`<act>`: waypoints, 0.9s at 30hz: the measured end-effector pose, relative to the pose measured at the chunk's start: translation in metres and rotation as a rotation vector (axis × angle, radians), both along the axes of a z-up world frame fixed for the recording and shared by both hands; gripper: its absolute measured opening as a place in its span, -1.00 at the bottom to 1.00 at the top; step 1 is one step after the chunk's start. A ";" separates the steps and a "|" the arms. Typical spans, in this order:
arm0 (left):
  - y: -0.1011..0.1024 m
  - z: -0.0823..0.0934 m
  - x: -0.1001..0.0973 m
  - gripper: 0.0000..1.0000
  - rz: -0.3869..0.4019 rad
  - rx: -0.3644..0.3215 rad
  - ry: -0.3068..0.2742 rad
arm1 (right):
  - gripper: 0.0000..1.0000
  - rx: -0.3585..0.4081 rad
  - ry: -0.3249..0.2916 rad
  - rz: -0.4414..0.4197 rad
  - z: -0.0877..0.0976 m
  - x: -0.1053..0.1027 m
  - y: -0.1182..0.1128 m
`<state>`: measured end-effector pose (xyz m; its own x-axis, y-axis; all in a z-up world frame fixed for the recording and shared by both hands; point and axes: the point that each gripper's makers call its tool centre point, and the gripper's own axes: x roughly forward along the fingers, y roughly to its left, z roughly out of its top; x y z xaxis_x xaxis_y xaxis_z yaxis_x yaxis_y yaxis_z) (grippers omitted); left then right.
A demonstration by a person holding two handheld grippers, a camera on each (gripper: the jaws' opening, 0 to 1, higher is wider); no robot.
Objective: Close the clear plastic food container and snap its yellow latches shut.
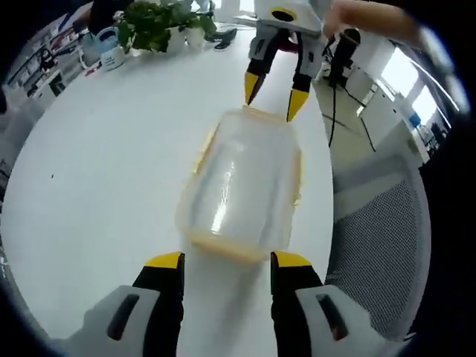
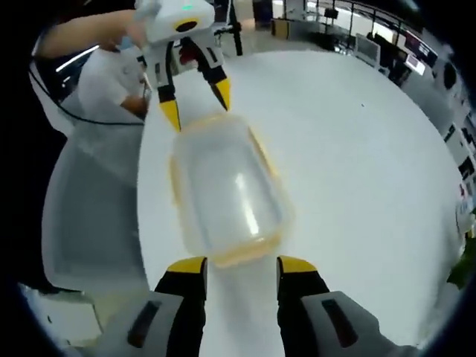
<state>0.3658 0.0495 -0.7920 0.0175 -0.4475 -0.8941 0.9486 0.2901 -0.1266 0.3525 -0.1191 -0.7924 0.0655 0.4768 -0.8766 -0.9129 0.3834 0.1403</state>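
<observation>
Clear plastic food container with yellow trim (image 1: 242, 186) is sat on the round white table (image 1: 97, 186), contents can't be made out. It's flanked endwise by left gripper (image 1: 227, 260) and right gripper (image 1: 274, 97), both spread wide, nothing gripped.

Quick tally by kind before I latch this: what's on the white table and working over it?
Clear container with yellow latches: 1
Hand-held grippers, left and right: 2
Potted plant: 1
White round table: 1
Total: 5

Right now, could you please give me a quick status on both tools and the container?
Left tool open, right tool open, one at each end. Container lid on, on white table. Nothing in the way.
</observation>
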 end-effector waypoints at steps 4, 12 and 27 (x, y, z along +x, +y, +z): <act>0.000 -0.003 0.000 -0.01 0.162 -0.012 0.089 | -0.24 -0.018 0.020 -0.075 -0.003 0.004 -0.003; -0.001 0.000 0.006 -0.12 0.387 -0.077 0.179 | -0.28 -0.016 0.052 -0.192 -0.006 0.005 -0.004; 0.005 -0.004 0.004 -0.19 0.490 -0.075 0.229 | -0.33 0.020 0.115 -0.326 -0.001 0.008 -0.007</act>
<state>0.3699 0.0544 -0.7964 0.0481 -0.4984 -0.8656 0.6503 0.6734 -0.3516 0.3604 -0.1260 -0.7939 0.1185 0.4642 -0.8778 -0.7208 0.6482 0.2454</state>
